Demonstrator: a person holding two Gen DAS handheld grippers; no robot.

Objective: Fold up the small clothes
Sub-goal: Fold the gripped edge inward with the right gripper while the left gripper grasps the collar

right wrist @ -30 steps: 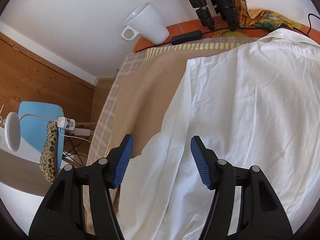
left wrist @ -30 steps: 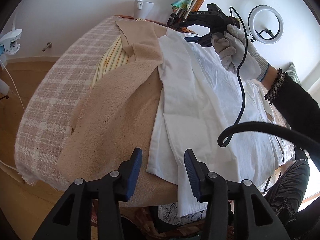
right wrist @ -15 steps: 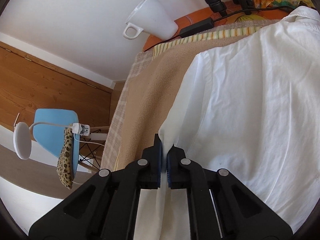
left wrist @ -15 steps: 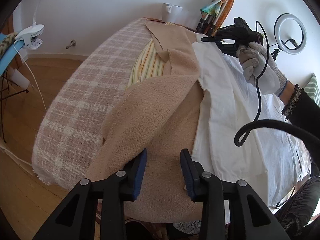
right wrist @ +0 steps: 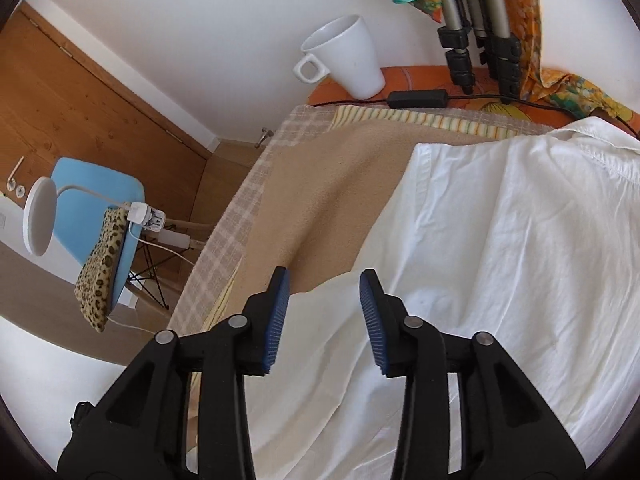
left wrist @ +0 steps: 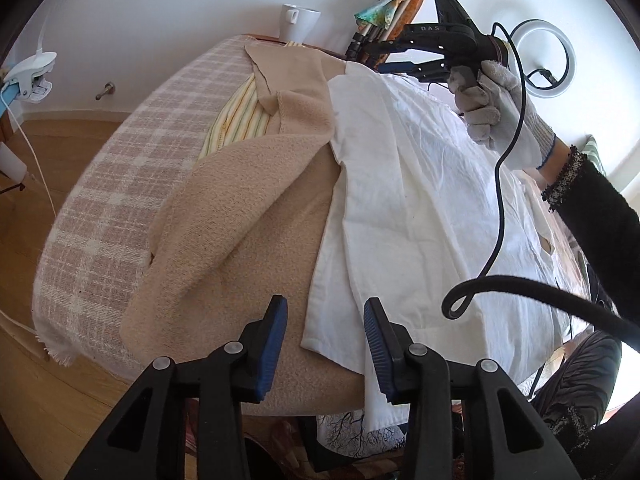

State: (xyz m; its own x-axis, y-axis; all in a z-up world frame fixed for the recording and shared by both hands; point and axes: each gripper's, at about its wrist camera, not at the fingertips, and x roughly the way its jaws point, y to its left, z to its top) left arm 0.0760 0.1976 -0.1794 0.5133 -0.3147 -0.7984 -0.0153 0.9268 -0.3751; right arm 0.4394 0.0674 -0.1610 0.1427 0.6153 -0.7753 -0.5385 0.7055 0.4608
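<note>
A white shirt (left wrist: 420,184) lies spread on a beige blanket (left wrist: 248,208) over the table. My left gripper (left wrist: 325,304) hovers at the shirt's near left corner. Its jaws are opening, and the corner shows in the gap without the pads pressing it. A gloved hand holds my right gripper (left wrist: 372,58) at the shirt's far left edge. In the right wrist view the right gripper (right wrist: 324,276) hangs just above a fold of the shirt (right wrist: 500,260). Its jaws are opening too, and the pads are clear of the cloth.
A plaid cloth (left wrist: 120,184) and a striped yellow cloth (left wrist: 240,120) lie under the blanket. A white mug (right wrist: 352,56), tripod legs (right wrist: 480,20) and a black cable box (right wrist: 418,98) stand at the far edge. A ring light (left wrist: 540,56) is behind. A blue chair (right wrist: 100,200) stands left.
The right gripper pinched the shirt's left edge half a second ago and has since let go and risen. The left gripper swung left over the blanket, then back to the shirt's corner.
</note>
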